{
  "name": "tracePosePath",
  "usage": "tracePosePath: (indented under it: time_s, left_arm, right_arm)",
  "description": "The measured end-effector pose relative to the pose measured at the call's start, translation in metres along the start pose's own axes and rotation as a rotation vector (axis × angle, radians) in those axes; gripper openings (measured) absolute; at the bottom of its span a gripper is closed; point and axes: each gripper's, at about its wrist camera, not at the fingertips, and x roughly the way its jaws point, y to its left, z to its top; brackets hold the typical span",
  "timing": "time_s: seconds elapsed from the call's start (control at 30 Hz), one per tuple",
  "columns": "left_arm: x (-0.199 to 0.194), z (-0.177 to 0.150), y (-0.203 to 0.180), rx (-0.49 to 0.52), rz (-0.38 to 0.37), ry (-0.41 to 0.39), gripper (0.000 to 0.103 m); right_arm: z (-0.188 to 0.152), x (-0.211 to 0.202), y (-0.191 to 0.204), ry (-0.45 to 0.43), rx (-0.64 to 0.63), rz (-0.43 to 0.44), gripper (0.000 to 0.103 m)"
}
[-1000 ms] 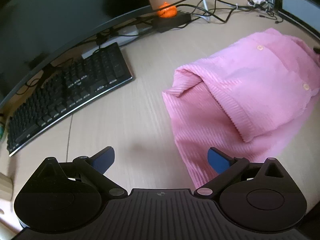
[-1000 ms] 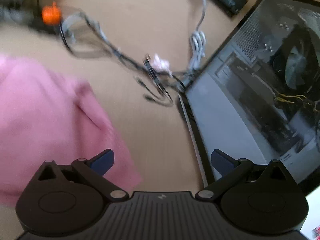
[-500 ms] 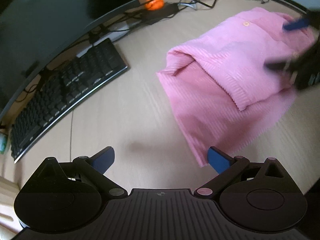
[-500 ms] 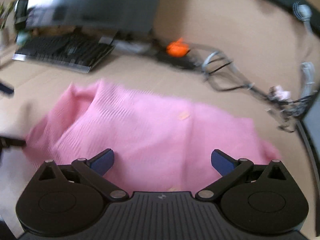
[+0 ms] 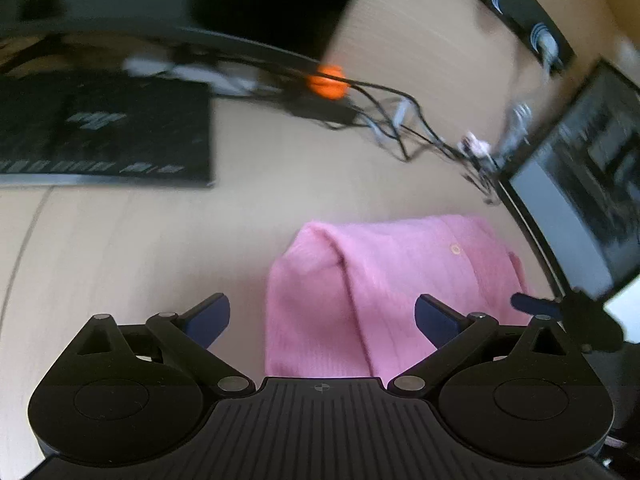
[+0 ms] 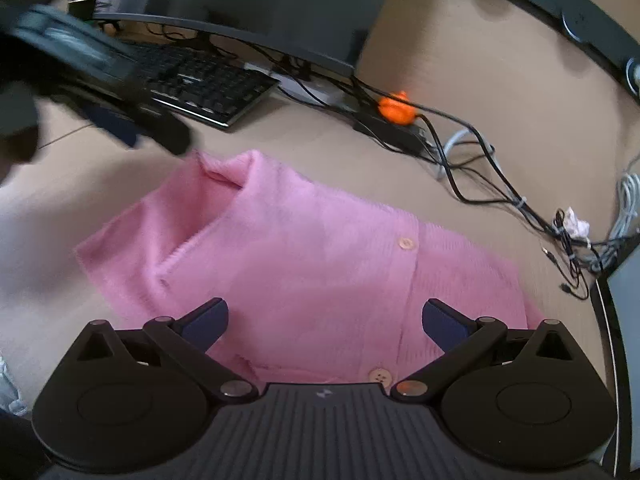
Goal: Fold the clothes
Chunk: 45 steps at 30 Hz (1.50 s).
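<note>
Pink cardigan [image 6: 304,248] lies folded on wooden surface [image 6: 500,92], frame centre in right wrist view, lower centre-right in left wrist view [image 5: 384,280]. Right gripper [image 6: 325,320] spread wide, nothing between fingers, garment directly ahead and beneath. Left gripper [image 5: 322,318] likewise released, cardigan's left edge between its fingers. Keyboard [image 6: 208,84] upper left; orange object [image 6: 396,108] among cables behind garment.

A desk workspace — keyboard [image 6: 200,84], monitor [image 6: 248,4], tangled cables [image 6: 480,168].
</note>
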Motion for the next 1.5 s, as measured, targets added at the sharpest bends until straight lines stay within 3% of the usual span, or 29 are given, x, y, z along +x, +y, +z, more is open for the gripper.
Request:
tracePosePath:
  time_s: [0.1,0.3,0.4,0.53,0.7,0.9,1.07,1.13,1.23,1.37,1.5]
  left_arm:
    - [0.020,0.009,-0.002,0.051,0.011,0.057,0.101]
    - [0.033,0.000,-0.003,0.018,-0.072,0.128,0.101]
    - [0.034,-0.006,-0.002,-0.034,-0.104,0.151,0.101]
    - [0.034,-0.011,0.001,-0.140,-0.200,0.176,0.101]
    - [0.033,-0.008,-0.011,-0.225,-0.333,0.183,0.101]
    - [0.029,0.008,-0.025,-0.271,-0.410,0.171,0.101]
    - [0.029,0.018,-0.034,-0.277,-0.408,0.170,0.101]
    - [0.025,0.020,-0.033,-0.265,-0.395,0.165,0.101]
    - [0.016,0.021,-0.024,-0.241,-0.350,0.137,0.101]
    - [0.009,0.017,0.002,-0.262,-0.267,0.110,0.101]
    - [0.033,0.005,0.007,-0.337,-0.305,0.163,0.101]
  right_arm:
    - [0.000,-0.010,0.000,-0.009,-0.013,-0.014,0.103]
    - [-0.010,-0.020,-0.017,0.002,0.056,-0.057,0.103]
    - [-0.014,-0.019,-0.022,0.005,0.079,-0.058,0.103]
    - [-0.015,-0.016,-0.021,-0.011,0.081,-0.034,0.103]
    - [-0.009,-0.008,0.004,-0.027,-0.006,0.084,0.103]
    - [0.001,-0.001,0.034,-0.057,-0.092,0.231,0.103]
    - [0.004,0.017,0.047,-0.044,-0.130,0.232,0.103]
    - [0.006,0.021,0.045,-0.057,-0.121,0.179,0.103]
    - [0.010,0.020,0.025,-0.087,-0.031,0.081,0.103]
    - [0.011,0.017,-0.011,-0.087,0.121,0.049,0.103]
    - [0.009,0.014,-0.019,-0.088,0.142,0.054,0.103]
